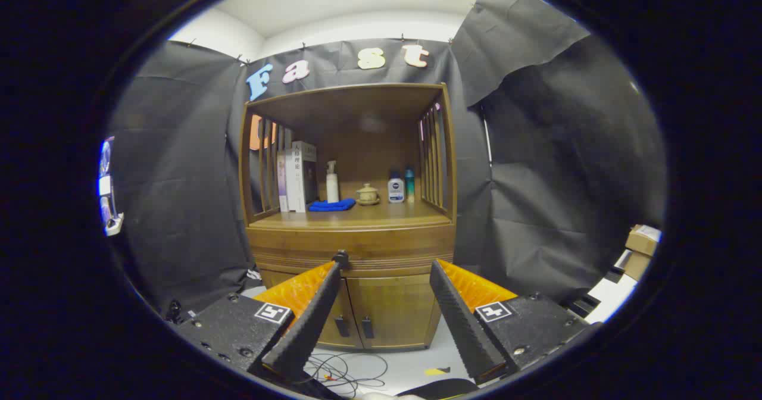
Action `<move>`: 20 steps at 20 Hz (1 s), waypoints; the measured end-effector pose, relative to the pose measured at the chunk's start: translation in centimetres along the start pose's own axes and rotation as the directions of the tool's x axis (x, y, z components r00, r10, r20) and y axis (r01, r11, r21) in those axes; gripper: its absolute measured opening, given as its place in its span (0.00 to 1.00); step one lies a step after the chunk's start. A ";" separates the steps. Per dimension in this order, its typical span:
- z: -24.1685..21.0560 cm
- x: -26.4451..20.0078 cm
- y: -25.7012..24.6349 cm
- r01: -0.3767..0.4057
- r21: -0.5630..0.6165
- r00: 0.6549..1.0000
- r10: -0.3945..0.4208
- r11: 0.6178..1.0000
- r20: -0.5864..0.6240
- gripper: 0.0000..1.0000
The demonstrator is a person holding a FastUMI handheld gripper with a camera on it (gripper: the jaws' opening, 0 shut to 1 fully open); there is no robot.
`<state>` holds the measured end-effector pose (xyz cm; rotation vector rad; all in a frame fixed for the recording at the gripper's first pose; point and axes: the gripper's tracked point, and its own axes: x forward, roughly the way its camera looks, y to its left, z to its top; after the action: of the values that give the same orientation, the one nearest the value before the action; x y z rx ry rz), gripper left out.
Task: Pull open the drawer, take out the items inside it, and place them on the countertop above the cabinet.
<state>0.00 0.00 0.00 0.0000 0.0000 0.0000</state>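
Observation:
A brown wooden cabinet (351, 239) stands ahead against the booth's wall. Its drawer (351, 250) sits shut under the countertop (351, 216), with a small dark knob (342, 258) on its front. My gripper (387, 264) is open, some way back from the cabinet, with nothing between its fingers. The left fingertip lines up with the knob in the view; I cannot tell if it touches it. Two lower doors (381, 308) with dark handles show between the fingers. The drawer's contents are hidden.
On the countertop stand books (296, 177) at the left, a blue cloth (331, 205), a white spray bottle (331, 181), a small teapot (367, 194) and two small bottles (401, 186). Slatted side rails enclose the shelf. Cables (345, 373) lie on the floor; cardboard boxes (640, 248) sit far right.

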 end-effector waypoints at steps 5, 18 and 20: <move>-0.2 0.1 -0.1 0.000 -0.002 1.000 0.000 1.000 -0.008 0.98; 0.2 1.7 0.1 0.007 -0.009 1.000 -0.007 1.000 -0.011 0.98; 0.8 3.1 0.3 0.010 -0.021 1.000 -0.010 1.000 -0.001 0.98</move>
<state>3.05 0.35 0.77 -0.0210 0.0016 -0.0102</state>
